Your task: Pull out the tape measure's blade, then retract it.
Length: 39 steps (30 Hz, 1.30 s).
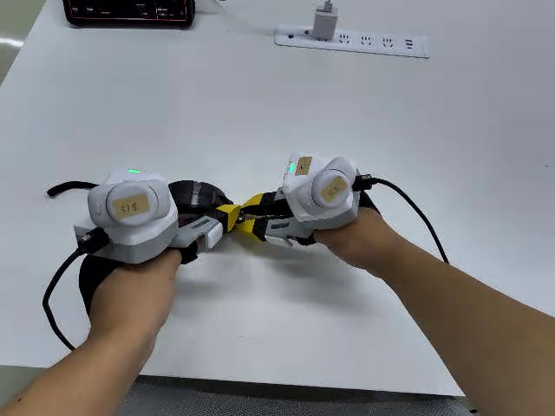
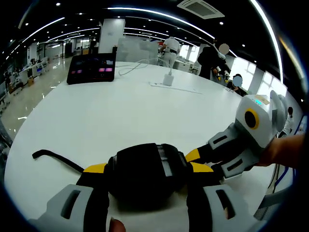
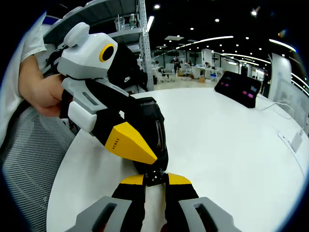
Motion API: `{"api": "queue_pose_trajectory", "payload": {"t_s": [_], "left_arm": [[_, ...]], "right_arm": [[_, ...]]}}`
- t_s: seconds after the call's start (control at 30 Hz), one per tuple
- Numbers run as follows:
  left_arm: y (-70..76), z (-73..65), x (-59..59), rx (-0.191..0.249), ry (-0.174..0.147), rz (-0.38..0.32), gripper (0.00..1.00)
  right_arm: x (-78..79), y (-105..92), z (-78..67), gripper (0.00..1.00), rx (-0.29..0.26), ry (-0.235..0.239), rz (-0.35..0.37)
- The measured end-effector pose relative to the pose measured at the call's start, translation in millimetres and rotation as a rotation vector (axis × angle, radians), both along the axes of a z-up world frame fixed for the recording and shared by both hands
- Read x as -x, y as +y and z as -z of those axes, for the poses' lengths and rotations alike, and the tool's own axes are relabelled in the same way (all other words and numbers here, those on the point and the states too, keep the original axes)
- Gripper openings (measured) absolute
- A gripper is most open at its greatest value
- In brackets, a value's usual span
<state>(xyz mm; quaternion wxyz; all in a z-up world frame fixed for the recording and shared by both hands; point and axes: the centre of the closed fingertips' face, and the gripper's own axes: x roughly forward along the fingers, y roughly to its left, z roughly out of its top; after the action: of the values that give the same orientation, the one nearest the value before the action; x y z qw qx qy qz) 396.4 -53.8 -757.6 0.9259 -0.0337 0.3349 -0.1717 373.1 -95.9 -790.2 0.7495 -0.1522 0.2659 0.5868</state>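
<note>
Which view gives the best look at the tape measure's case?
The left gripper view: the tape measure sits centred and close, clamped in the jaws of the left gripper. The head view shows a dark part, mostly hidden. The right gripper view shows one side, partly covered by a yellow jaw.

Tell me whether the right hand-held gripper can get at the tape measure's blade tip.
Likely yes: the right hand-held gripper sits at the tape measure, jaws apparently closed on its blade tip; nothing stands between.

The black, rounded tape measure is laid on the white table, its strap trailed sideways, the blade hardly drawn out.
</note>
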Motion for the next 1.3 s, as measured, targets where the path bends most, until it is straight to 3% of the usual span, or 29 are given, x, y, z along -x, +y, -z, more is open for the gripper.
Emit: {"api": "queue_pose_trajectory", "payload": {"t_s": [0.3,0.67,1.3], "left_arm": [[-0.6,1.1,-0.4,0.013,0.011,0.031,0.62],[-1.7,-1.1,0.1,0.032,0.006,0.033,0.65],[-4.9,-15.3,8.7,0.018,-0.050,0.119,0.66]], "right_arm": [[0.5,-2.4,-1.7,0.22,-0.001,0.014,0.018],[0.6,-4.2,-7.0,0.23,-0.004,0.002,0.026],[1.4,-17.3,-22.6,0.27,-0.027,-0.021,0.086]]}}
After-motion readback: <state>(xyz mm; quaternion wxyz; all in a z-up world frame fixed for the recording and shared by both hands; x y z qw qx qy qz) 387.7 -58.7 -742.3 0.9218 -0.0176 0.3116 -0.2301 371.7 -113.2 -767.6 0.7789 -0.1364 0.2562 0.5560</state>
